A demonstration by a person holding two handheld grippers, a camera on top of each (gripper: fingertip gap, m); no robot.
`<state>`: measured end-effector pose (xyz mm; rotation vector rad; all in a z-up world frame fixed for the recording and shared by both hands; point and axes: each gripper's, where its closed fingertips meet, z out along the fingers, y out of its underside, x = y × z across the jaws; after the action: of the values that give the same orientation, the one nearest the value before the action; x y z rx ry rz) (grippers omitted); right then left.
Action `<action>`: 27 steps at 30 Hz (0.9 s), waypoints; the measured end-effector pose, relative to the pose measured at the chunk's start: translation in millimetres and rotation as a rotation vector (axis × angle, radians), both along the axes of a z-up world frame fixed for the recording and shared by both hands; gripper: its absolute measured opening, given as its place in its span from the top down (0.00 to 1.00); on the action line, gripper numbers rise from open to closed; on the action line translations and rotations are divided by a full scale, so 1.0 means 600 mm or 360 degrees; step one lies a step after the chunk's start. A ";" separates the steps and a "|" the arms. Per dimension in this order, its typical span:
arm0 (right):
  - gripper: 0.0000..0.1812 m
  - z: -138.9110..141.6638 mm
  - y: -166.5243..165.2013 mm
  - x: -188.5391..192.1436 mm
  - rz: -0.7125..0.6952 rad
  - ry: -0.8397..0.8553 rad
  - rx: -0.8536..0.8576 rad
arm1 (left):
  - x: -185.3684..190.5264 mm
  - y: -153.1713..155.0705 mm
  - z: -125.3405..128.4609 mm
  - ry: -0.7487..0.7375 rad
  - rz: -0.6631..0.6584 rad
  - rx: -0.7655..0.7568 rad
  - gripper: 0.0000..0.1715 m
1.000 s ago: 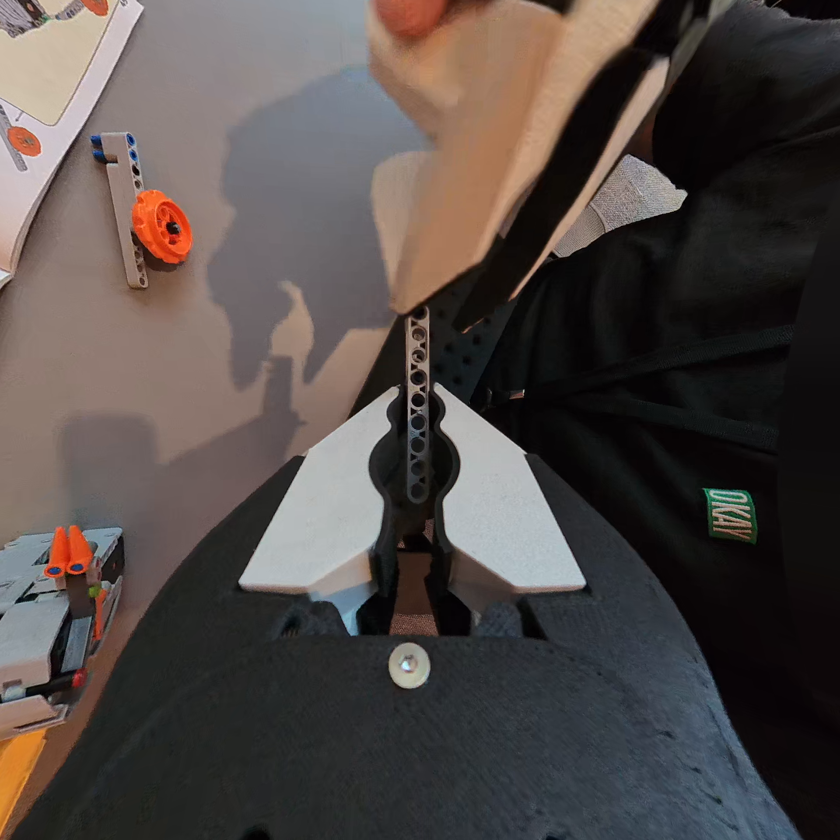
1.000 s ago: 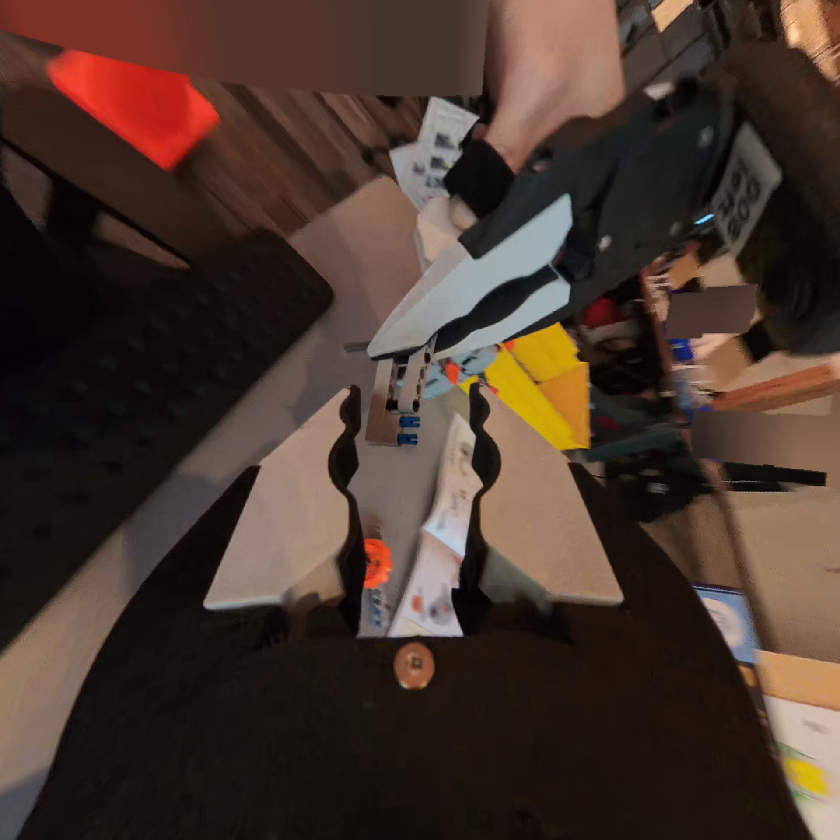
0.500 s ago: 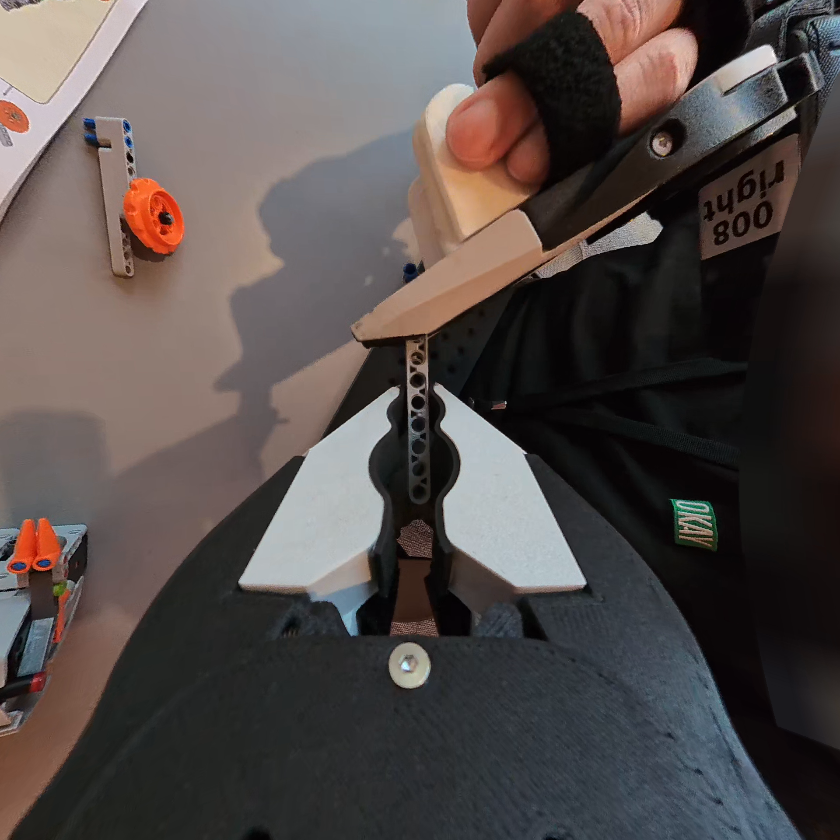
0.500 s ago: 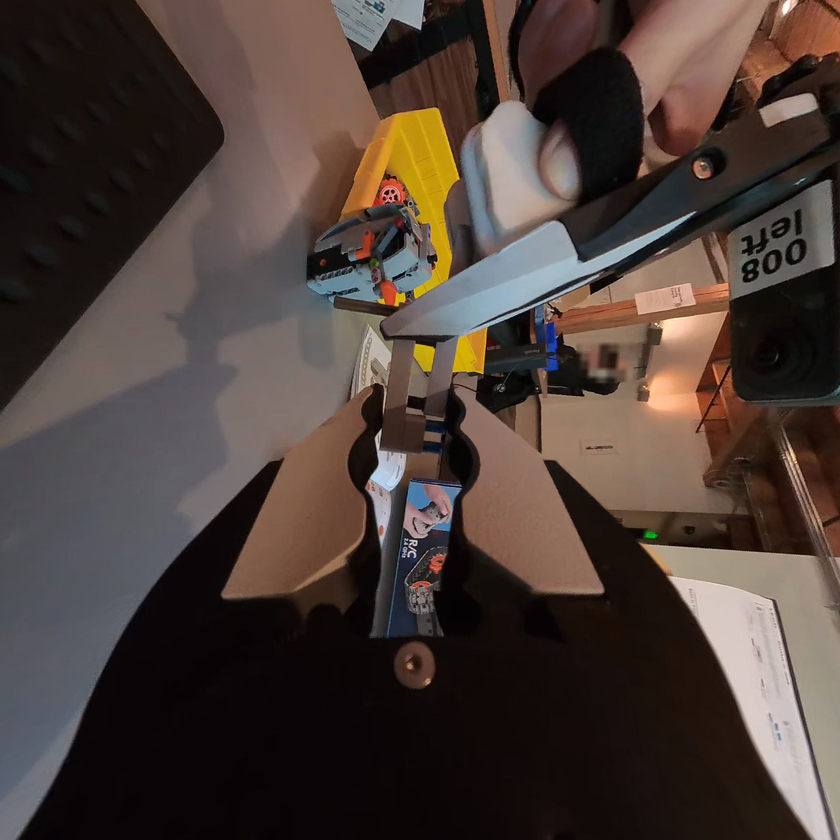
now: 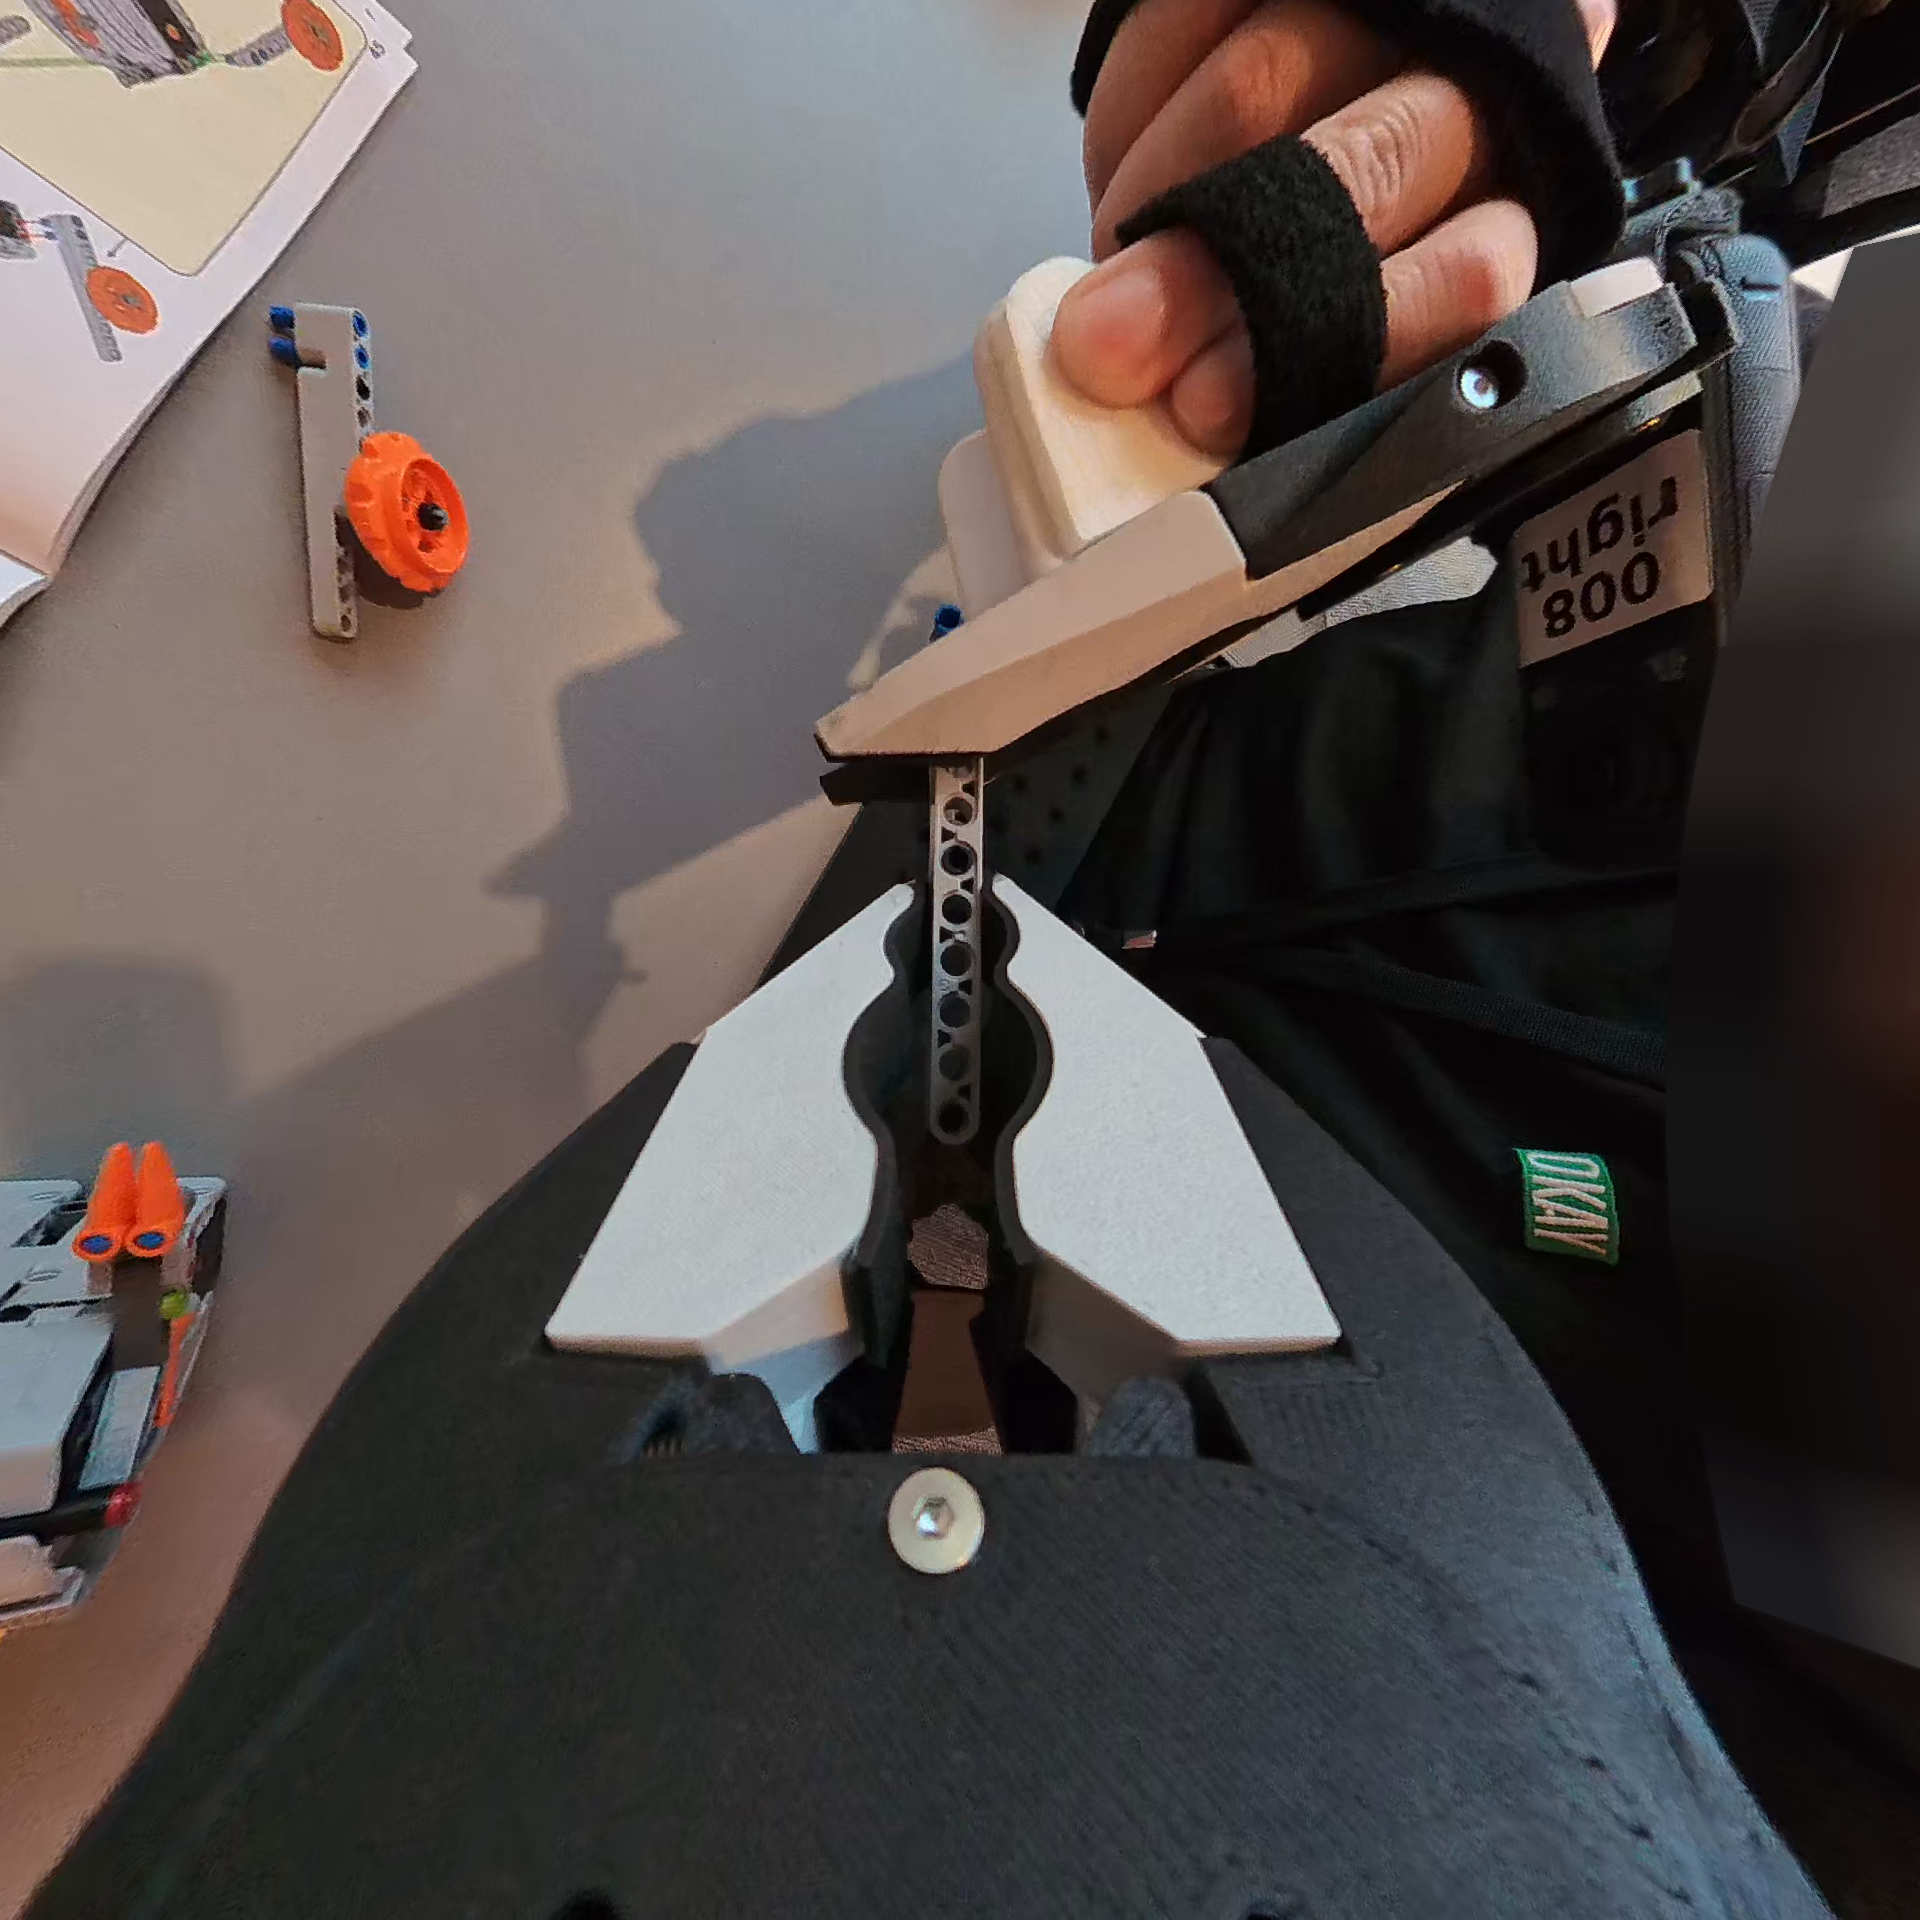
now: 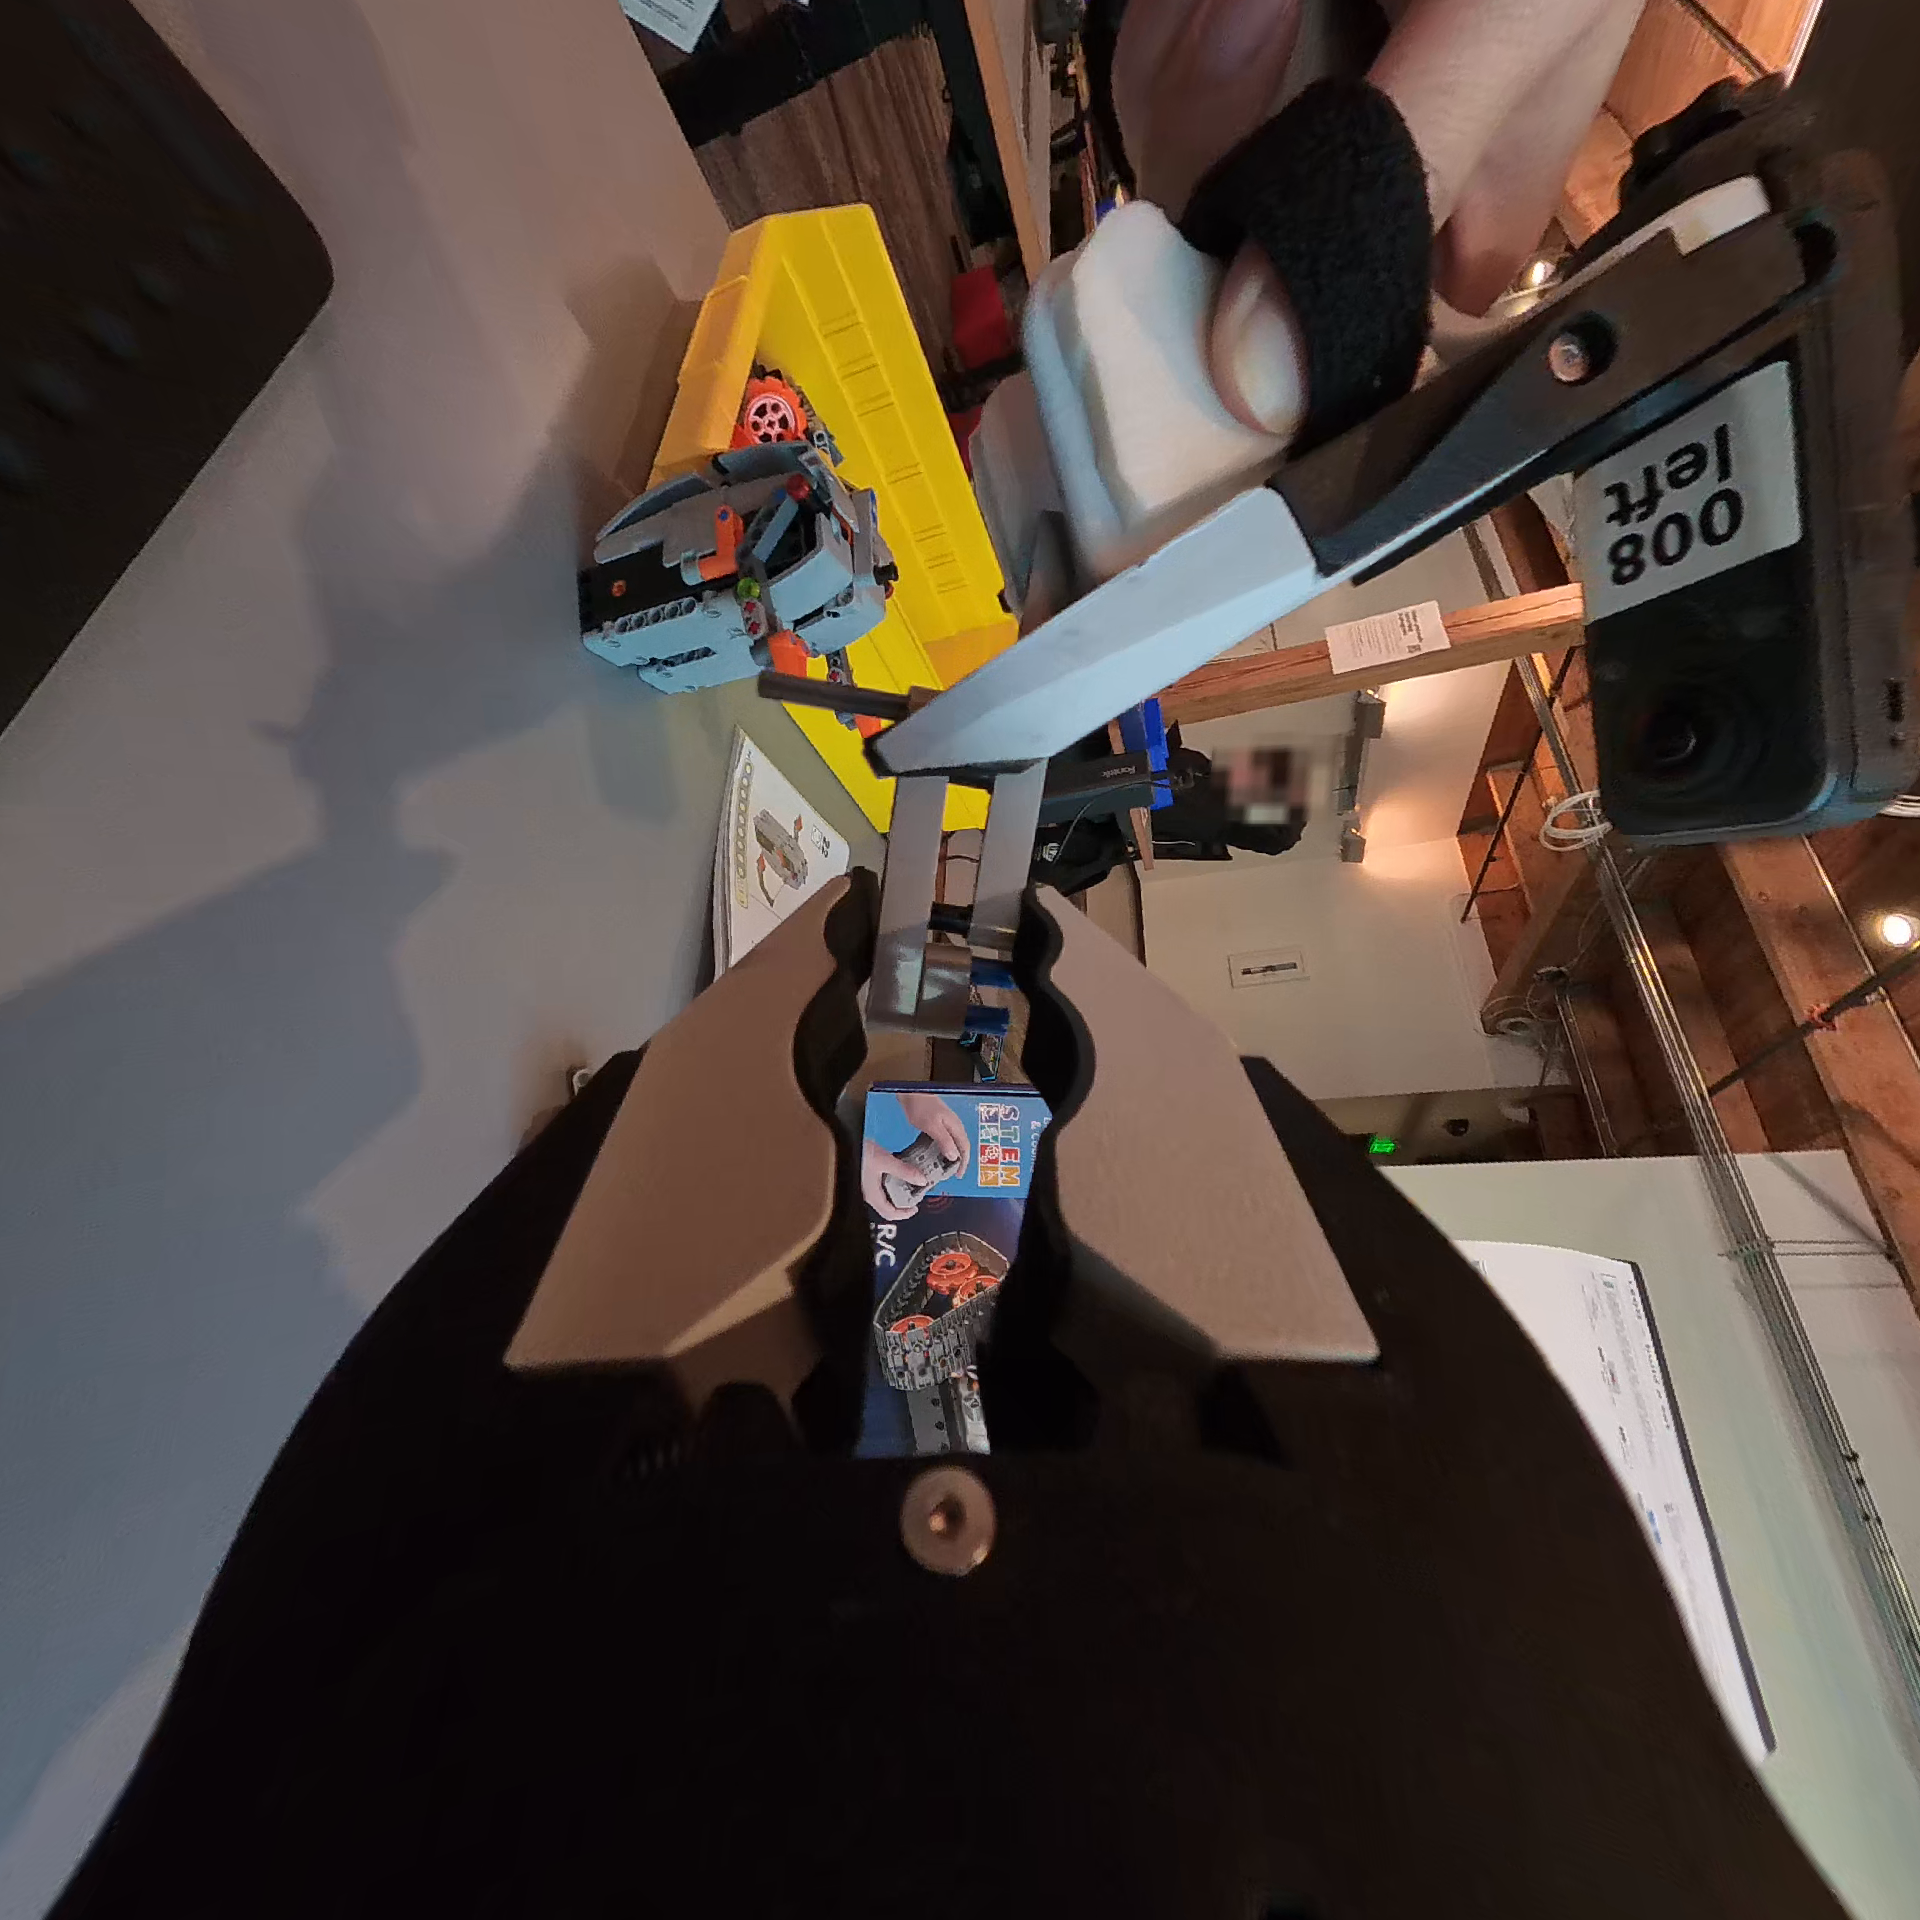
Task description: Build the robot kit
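The left gripper [image 5: 956, 904] has its jaws nearly closed, pinching a thin piece. The right gripper [image 6: 951, 925] meets it tip to tip at an angle, jaws narrowly apart, clamping a wider piece.

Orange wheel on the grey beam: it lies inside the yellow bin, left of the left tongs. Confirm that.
Not in the bin. The left wrist view shows the orange wheel on its grey beam lying on the bare table, left of the left tongs.
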<state>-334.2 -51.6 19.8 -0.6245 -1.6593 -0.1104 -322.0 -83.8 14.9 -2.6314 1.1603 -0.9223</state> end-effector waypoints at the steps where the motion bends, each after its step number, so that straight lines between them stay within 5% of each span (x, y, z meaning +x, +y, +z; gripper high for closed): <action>1: 0.86 0.000 0.000 -0.001 -0.0005 0.0005 0.0000 | -0.001 0.000 0.000 0.0002 0.0001 0.0004 0.97; 14: 0.86 -0.002 0.004 -0.001 -0.0034 -0.0007 0.0001 | -0.004 0.003 -0.002 -0.0017 -0.0083 0.0099 0.97; 21: 0.86 0.007 0.028 0.009 -0.0113 0.0032 -0.0088 | -0.002 0.022 0.034 -0.0301 -0.0024 0.0289 0.89; 27: 0.86 0.017 0.039 0.011 -0.0159 0.0083 -0.0095 | -0.034 0.042 0.056 -0.0542 0.0226 0.0588 0.83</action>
<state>-327.3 -28.4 29.9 -0.7501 -1.5855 -0.1163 -342.2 -58.5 48.3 -2.1325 0.9401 -0.9717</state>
